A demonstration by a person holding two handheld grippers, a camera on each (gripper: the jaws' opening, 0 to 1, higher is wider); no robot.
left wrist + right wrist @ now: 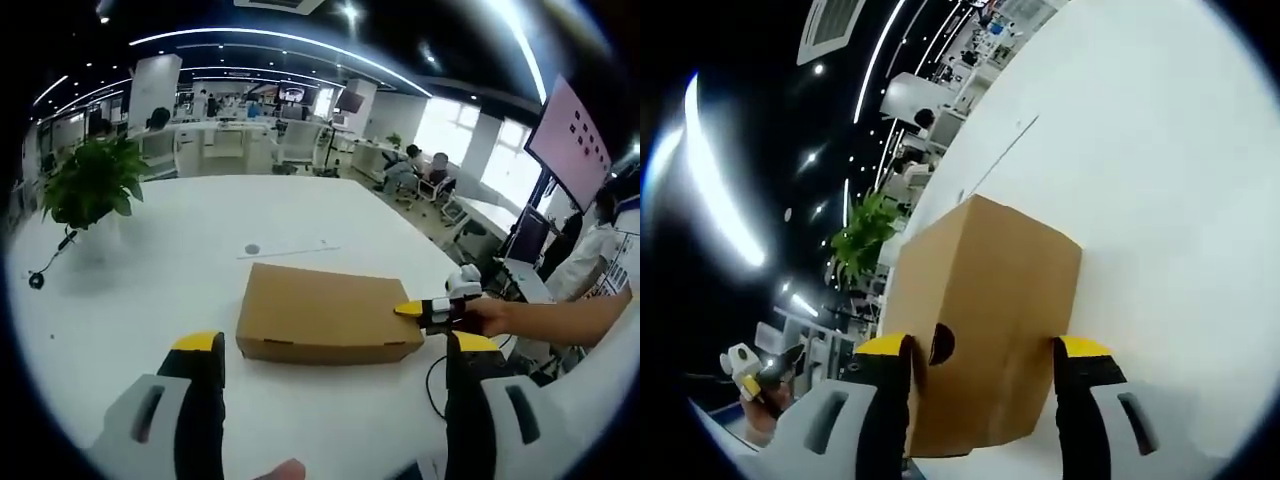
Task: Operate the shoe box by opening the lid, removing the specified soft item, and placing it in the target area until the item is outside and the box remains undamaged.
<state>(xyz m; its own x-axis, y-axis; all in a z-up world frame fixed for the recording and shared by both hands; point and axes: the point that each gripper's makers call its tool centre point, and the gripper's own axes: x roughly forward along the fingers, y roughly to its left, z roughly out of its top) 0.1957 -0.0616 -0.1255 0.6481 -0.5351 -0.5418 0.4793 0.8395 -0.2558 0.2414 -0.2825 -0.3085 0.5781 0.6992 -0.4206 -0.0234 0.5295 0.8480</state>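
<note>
In the left gripper view the shoe box (325,315) lies shut on the white table (150,260), just past centre toward five o'clock, its long side across the picture. The left gripper (335,350) hangs short of it with jaws spread wide and nothing between them. The right gripper (432,310) comes in from three o'clock, held in a person's hand (487,315), its yellow tips at the box's right end. A potted plant (92,180) stands well apart at ten o'clock, and a cable (50,258) trails off its side. In the right gripper view the box's end (980,330) sits between this gripper's two jaws, which flank it at seven and five o'clock with yellow tips close against the cardboard near a dark finger hole (940,343); whether they press it I cannot tell. The left gripper (748,372) shows small at eight o'clock. Judging by the closed lid, the opening step is in hand: the next move likely calls for steadying the base and lifting the lid edge gently so the cardboard does not crease. Bare tabletop around the box leaves room to set the soft item down.
</note>
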